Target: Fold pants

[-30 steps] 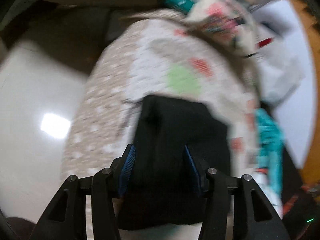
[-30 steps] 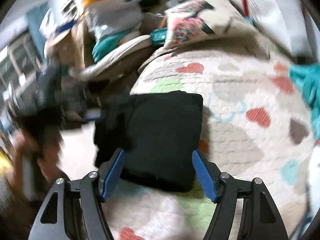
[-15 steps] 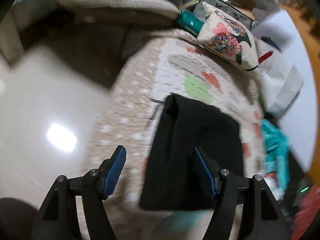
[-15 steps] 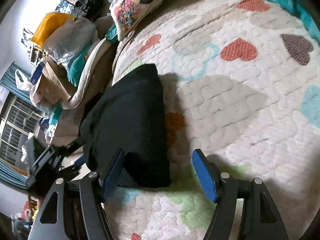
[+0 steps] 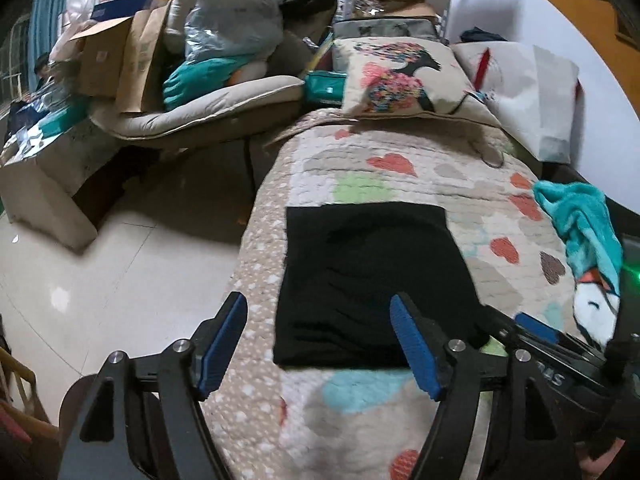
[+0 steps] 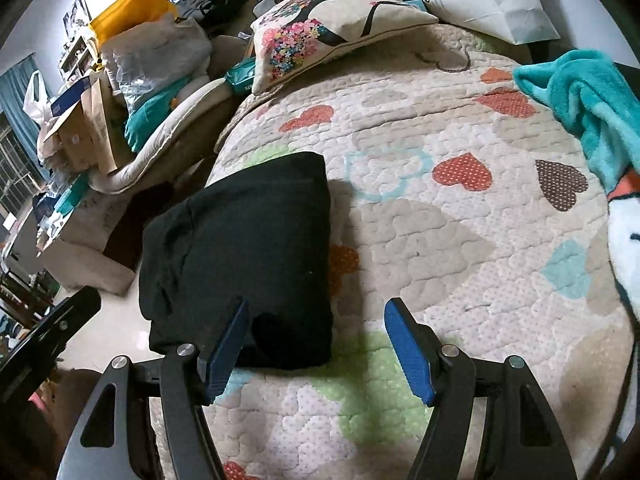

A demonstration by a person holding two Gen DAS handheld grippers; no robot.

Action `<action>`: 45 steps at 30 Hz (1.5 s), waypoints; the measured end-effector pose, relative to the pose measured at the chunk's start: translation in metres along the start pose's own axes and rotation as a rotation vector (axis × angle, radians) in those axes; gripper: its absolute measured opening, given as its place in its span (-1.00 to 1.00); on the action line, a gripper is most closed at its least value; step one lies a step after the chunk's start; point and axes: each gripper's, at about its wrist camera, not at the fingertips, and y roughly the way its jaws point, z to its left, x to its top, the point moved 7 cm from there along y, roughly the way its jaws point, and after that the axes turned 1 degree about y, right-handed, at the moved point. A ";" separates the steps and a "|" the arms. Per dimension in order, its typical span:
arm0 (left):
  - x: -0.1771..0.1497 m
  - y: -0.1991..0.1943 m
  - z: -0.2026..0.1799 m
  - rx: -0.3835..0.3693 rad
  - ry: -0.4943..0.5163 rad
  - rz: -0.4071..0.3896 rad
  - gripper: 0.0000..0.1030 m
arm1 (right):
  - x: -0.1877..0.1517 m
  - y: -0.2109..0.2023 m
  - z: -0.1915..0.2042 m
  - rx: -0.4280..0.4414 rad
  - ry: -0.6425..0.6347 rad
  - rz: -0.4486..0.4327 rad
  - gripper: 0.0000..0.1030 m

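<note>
From the left wrist camera, the pants (image 5: 372, 276) lie as a compact black rectangle on the heart-print quilt (image 5: 400, 176), close to the bed's left edge where the quilt drops to the tiled floor (image 5: 100, 272). The left gripper (image 5: 320, 344) hovers just short of the bundle's near edge, jaws spread wide and holding nothing — the near left corner of the cloth sits straight ahead between its fingers. The right gripper (image 5: 536, 330) shows at the bundle's near right corner. From the right wrist camera, the pants (image 6: 244, 248) lie ahead and to the left, long axis running away toward the pillow (image 6: 328, 24). The right gripper (image 6: 316, 344) is also wide open and empty, its left finger over the near right corner. The fold looks essentially finished — either hand is equally near for a final tidy.
</note>
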 end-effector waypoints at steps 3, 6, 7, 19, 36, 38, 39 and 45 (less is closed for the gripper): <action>-0.003 -0.009 -0.014 0.009 0.041 -0.007 0.43 | 0.000 -0.004 -0.004 -0.012 0.008 -0.007 0.46; -0.005 -0.017 -0.025 0.022 0.086 -0.031 0.43 | 0.001 -0.007 -0.007 -0.014 0.020 -0.015 0.46; -0.006 -0.020 -0.028 0.025 0.098 -0.036 0.43 | 0.001 -0.008 -0.009 -0.016 0.022 -0.019 0.46; -0.009 -0.038 -0.034 0.046 0.100 -0.042 0.43 | 0.005 -0.028 -0.004 -0.025 -0.025 -0.084 0.50; -0.013 -0.046 -0.038 0.049 0.108 -0.037 0.44 | 0.002 -0.042 0.003 -0.058 -0.104 -0.134 0.54; -0.015 -0.046 -0.039 0.051 0.108 -0.033 0.44 | 0.001 -0.042 0.004 -0.061 -0.108 -0.133 0.55; -0.016 -0.046 -0.039 0.052 0.108 -0.032 0.44 | 0.001 -0.042 0.004 -0.061 -0.107 -0.133 0.55; -0.022 -0.048 -0.040 0.054 0.107 -0.027 0.44 | -0.001 -0.041 0.005 -0.068 -0.123 -0.131 0.55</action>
